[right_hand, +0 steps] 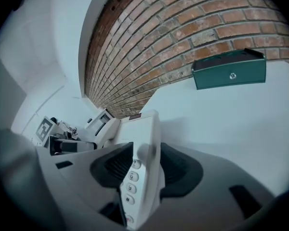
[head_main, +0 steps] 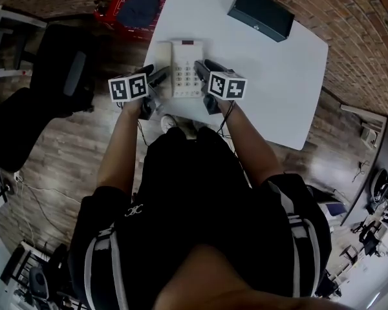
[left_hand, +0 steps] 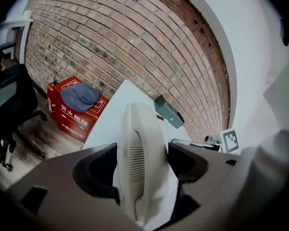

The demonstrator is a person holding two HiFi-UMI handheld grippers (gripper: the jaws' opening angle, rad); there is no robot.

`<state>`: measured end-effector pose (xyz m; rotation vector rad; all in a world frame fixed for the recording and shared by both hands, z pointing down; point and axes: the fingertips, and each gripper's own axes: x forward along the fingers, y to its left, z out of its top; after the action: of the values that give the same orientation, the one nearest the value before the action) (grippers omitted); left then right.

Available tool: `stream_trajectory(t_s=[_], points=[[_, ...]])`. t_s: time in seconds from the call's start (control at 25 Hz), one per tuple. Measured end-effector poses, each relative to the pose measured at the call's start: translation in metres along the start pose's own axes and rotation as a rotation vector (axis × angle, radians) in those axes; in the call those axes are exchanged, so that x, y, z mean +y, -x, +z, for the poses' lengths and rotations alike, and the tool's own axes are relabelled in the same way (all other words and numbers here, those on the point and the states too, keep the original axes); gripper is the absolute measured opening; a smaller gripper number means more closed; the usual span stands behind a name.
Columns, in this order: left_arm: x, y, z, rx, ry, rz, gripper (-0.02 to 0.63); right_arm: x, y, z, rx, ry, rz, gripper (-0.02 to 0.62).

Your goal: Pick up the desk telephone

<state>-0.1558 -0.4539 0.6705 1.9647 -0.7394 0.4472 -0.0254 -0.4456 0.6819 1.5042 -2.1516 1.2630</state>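
Observation:
A cream desk telephone (head_main: pixel 184 66) lies near the front edge of the white table (head_main: pixel 271 95), its handset (head_main: pixel 163 60) resting on the left side of its base. My left gripper (head_main: pixel 154 75) is at the phone's left side, and in the left gripper view the handset (left_hand: pixel 139 148) stands between its open jaws (left_hand: pixel 144 165). My right gripper (head_main: pixel 205 68) is at the phone's right side. In the right gripper view the keypad edge of the phone (right_hand: pixel 139 143) runs between its open jaws (right_hand: pixel 147 165). The phone rests on the table.
A dark green box (head_main: pixel 260 13) sits at the table's far side. On the wooden floor to the left are a red box (head_main: pixel 126 8) with a blue cloth (left_hand: pixel 81 95) on it and a black office chair (head_main: pixel 58 70). A brick wall lies behind.

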Motion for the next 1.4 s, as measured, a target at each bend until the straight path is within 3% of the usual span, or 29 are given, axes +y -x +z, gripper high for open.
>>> stream_trajectory(t_s=[0.24, 0.48, 0.76, 1.0, 1.4], points=[[-0.003, -0.010, -0.001, 0.029, 0.069, -0.116, 0.311, -0.001, -0.008, -0.005, 0.011, -0.087, 0.050, 0.145], [-0.002, -0.011, -0.002, 0.057, 0.067, -0.108, 0.311, -0.001, -0.006, -0.006, 0.012, -0.137, 0.075, 0.129], [-0.017, -0.004, -0.004, 0.089, 0.030, -0.091, 0.291, 0.005, 0.012, -0.001, -0.010, -0.088, 0.030, 0.118], [-0.035, 0.019, 0.007, -0.022, 0.052, -0.098, 0.288, 0.026, 0.031, 0.024, -0.047, 0.007, 0.033, 0.117], [-0.108, 0.072, 0.044, -0.183, -0.126, -0.096, 0.288, 0.071, 0.098, 0.079, -0.229, 0.157, 0.063, 0.118]])
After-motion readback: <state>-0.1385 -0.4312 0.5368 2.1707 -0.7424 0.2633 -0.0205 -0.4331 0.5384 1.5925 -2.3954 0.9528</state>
